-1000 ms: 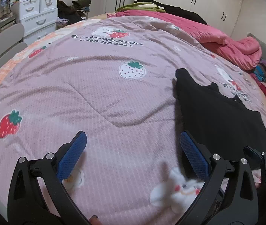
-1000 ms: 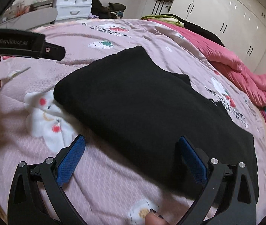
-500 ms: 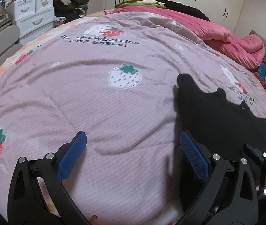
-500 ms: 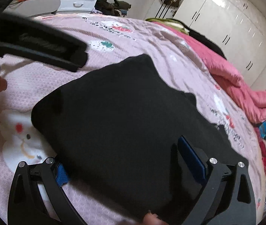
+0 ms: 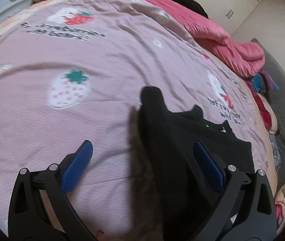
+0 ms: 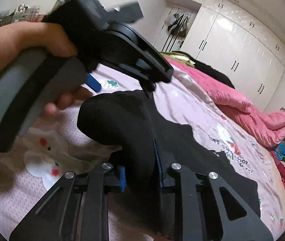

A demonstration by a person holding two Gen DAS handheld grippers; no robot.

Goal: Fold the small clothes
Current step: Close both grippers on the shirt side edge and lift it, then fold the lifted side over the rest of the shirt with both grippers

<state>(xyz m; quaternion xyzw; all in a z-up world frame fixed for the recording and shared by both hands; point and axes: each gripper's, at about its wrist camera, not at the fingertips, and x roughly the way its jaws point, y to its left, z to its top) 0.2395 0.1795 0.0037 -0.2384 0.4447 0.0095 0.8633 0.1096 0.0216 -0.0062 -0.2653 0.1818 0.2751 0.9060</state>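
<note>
Right hand-held gripper (image 6: 140, 172): jaws clamped on a raised fold of the black garment (image 6: 122, 120), which lies on the pink bedspread (image 5: 102, 64). Left hand-held gripper (image 5: 142, 160): jaws spread wide, holding nothing, straddling the garment's edge.

pink strawberry bedspread (image 5: 106, 64), pink duvet (image 6: 249, 108), white wardrobes (image 6: 233, 40)

To my left the pink bedspread (image 5: 102, 60) lay open. The left gripper (image 6: 122, 56) hung close over the black garment (image 6: 122, 124), crowding the right gripper (image 6: 140, 172). A pink quilt (image 5: 222, 38) probably blocked the far edge.
</note>
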